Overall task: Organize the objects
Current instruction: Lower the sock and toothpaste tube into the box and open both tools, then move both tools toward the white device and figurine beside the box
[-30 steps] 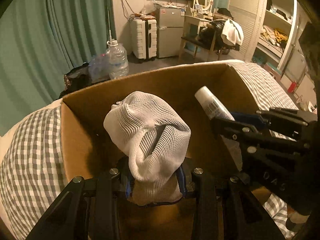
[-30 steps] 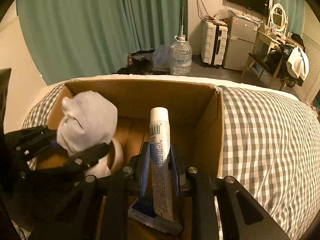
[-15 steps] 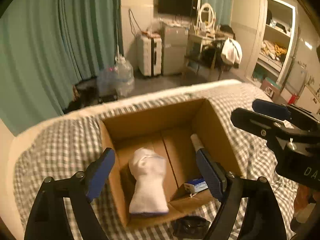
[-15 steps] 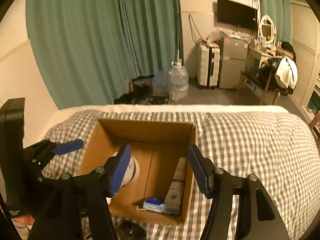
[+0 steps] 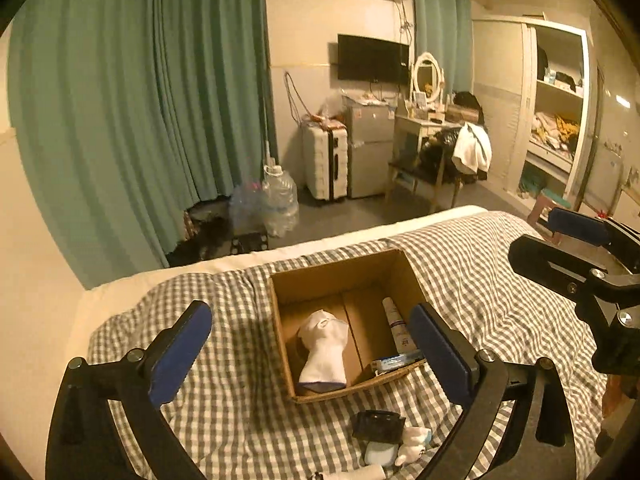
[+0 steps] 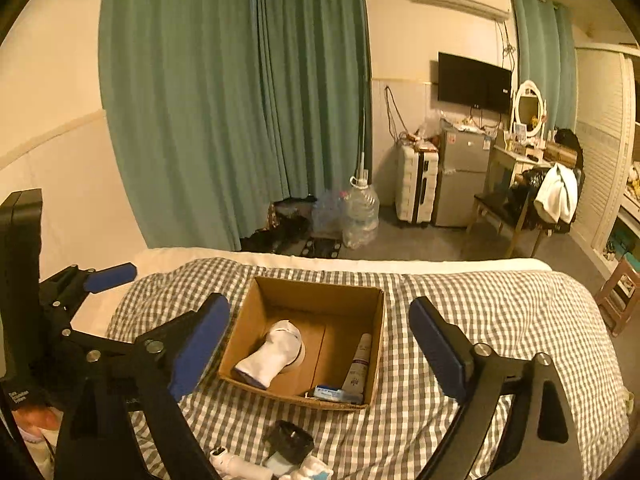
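Observation:
An open cardboard box [image 5: 336,272] [image 6: 316,290] sits on a checked bed cover. Inside lie a white sock [image 5: 324,344] [image 6: 272,350], a white tube [image 5: 397,326] [image 6: 359,362] and a small blue packet [image 5: 394,361] [image 6: 332,393]. My left gripper [image 5: 308,348] is open and empty, held high above the box. My right gripper [image 6: 320,342] is open and empty, also high above the box. Loose items lie in front of the box: a black object [image 5: 378,424] [image 6: 290,442] and small white things [image 5: 412,442] [image 6: 236,460].
The checked bed [image 5: 480,280] [image 6: 500,320] spreads to both sides of the box. Beyond its far edge are green curtains [image 6: 240,120], water jugs [image 6: 360,216], a suitcase [image 6: 416,184], a small fridge and a chair with clothes [image 5: 452,160].
Both grippers let go of the sock and the tube, which now lie in the box. Both opened wide and pulled up and back from the box.

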`<action>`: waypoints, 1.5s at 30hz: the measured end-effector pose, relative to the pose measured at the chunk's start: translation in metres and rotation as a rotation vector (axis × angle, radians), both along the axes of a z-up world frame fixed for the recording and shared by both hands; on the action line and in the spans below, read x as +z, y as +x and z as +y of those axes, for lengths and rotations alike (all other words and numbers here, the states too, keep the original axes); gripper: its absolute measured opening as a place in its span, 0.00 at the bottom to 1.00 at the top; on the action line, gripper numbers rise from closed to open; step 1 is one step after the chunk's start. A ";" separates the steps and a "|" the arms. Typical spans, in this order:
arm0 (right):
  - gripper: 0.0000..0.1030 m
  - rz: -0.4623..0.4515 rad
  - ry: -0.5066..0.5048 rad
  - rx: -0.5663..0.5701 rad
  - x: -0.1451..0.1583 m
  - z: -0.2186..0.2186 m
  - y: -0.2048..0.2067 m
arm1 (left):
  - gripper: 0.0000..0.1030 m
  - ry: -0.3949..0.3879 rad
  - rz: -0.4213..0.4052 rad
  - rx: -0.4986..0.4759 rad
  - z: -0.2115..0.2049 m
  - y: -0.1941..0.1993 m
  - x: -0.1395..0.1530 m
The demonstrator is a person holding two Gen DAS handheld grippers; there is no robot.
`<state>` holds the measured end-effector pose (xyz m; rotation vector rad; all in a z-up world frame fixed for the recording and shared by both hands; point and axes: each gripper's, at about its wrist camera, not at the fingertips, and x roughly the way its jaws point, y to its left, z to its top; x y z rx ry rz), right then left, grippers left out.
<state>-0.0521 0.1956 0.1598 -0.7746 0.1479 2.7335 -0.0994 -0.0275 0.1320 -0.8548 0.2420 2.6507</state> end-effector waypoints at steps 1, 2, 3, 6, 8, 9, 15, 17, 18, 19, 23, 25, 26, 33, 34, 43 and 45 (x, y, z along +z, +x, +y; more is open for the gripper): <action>0.90 -0.003 0.005 -0.002 0.003 -0.004 0.004 | 1.00 -0.001 0.000 0.007 -0.002 0.004 0.001; 0.90 -0.008 0.012 -0.004 0.003 -0.008 0.008 | 1.00 -0.005 -0.003 0.010 -0.006 0.006 0.000; 0.90 -0.015 0.022 -0.006 0.003 -0.011 0.011 | 1.00 -0.009 -0.005 0.014 -0.009 0.010 -0.001; 0.90 -0.036 0.049 -0.006 -0.001 -0.019 0.018 | 1.00 -0.025 0.000 0.036 -0.015 0.016 -0.005; 0.90 -0.042 0.045 -0.007 -0.008 -0.021 0.022 | 1.00 -0.023 0.006 0.073 -0.023 0.023 -0.011; 0.90 -0.044 0.038 -0.007 -0.014 -0.021 0.023 | 1.00 -0.015 0.014 0.086 -0.027 0.026 -0.014; 0.90 -0.078 -0.042 -0.007 -0.071 -0.017 0.024 | 1.00 -0.023 0.033 0.148 -0.042 0.037 -0.062; 0.90 -0.103 -0.052 -0.017 -0.095 -0.015 0.021 | 1.00 -0.024 0.011 0.157 -0.044 0.034 -0.083; 0.90 -0.116 -0.056 -0.019 -0.108 -0.015 0.019 | 1.00 -0.022 -0.001 0.161 -0.045 0.033 -0.094; 0.90 -0.133 -0.060 -0.017 -0.122 -0.015 0.017 | 1.00 -0.023 -0.016 0.165 -0.046 0.029 -0.109; 0.90 -0.200 -0.060 -0.013 -0.167 -0.016 0.012 | 1.00 -0.062 -0.088 0.175 -0.043 0.016 -0.161; 0.90 -0.230 -0.065 -0.013 -0.187 -0.015 0.009 | 1.00 -0.080 -0.149 0.178 -0.040 0.009 -0.190; 0.90 -0.253 -0.086 -0.007 -0.201 -0.014 0.009 | 1.00 -0.084 -0.178 0.179 -0.040 0.008 -0.200; 0.90 -0.404 -0.223 -0.054 -0.258 -0.001 0.006 | 1.00 -0.061 -0.320 0.146 -0.041 0.011 -0.243; 0.90 -0.414 -0.230 -0.060 -0.260 0.000 0.006 | 1.00 -0.052 -0.347 0.142 -0.043 0.012 -0.248; 0.84 -0.522 -0.368 -0.082 -0.298 0.015 0.003 | 1.00 -0.072 -0.490 0.121 -0.042 0.022 -0.281; 0.73 -0.561 -0.399 -0.088 -0.306 0.017 0.002 | 1.00 -0.078 -0.489 0.098 -0.039 0.028 -0.280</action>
